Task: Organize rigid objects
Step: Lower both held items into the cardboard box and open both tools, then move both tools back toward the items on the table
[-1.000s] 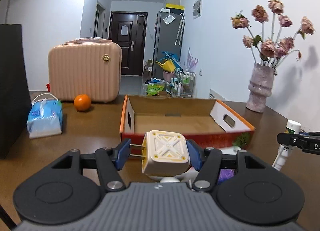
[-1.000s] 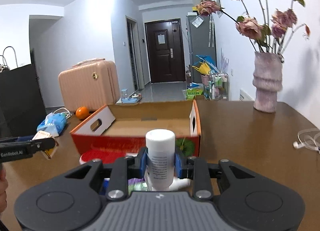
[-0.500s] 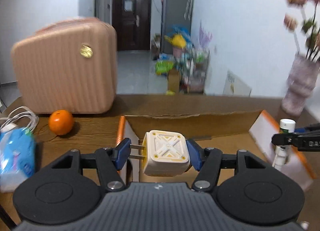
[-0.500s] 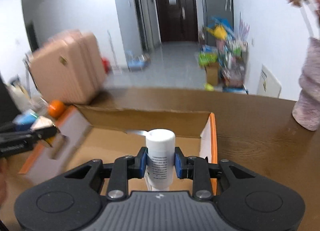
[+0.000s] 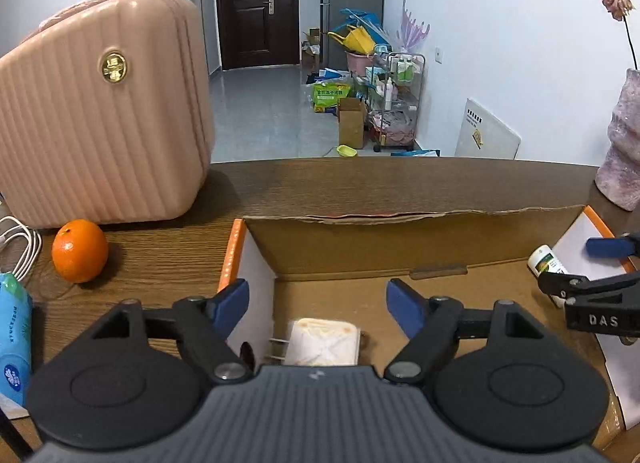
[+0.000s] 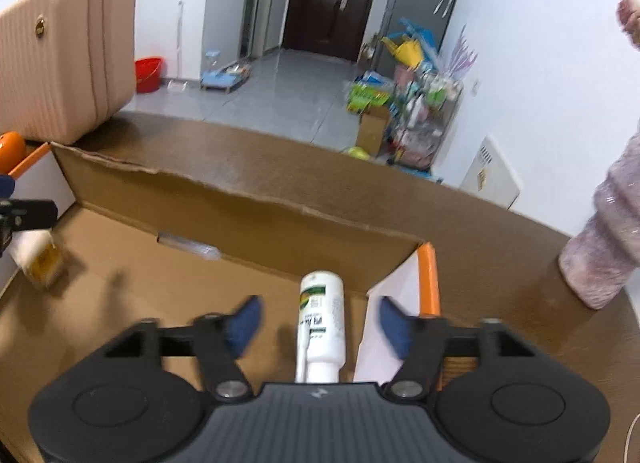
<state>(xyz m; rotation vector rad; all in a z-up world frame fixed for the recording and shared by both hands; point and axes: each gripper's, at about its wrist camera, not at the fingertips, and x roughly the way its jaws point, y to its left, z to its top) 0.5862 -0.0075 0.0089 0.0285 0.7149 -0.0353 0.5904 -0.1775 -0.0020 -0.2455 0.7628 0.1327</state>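
Both grippers hang over an open cardboard box (image 5: 400, 247) with orange-edged end walls. My left gripper (image 5: 318, 303) is opening; its blue pads stand wide apart and touch nothing. Below it, a white cube-shaped plug adapter (image 5: 322, 347) lies on the box floor near the left wall; it also shows blurred as the adapter (image 6: 38, 259) in the right wrist view. My right gripper (image 6: 318, 323) is opening too, its pads clear of the white bottle (image 6: 322, 323) that lies between them near the right wall. The bottle's cap end (image 5: 546, 259) shows beside the right gripper's fingers (image 5: 576, 283).
A pink ribbed suitcase (image 5: 100, 111) stands on the brown table (image 5: 360, 183) behind the box's left end, with an orange (image 5: 80, 251), a white cable (image 5: 20, 243) and a blue tissue pack (image 5: 14, 339) beside it. A pink vase (image 5: 624, 151) stands at the right.
Both grippers moved forward over the box and tilted down. Each then opened: the plug adapter and the white bottle left the pads and now lie in the box.
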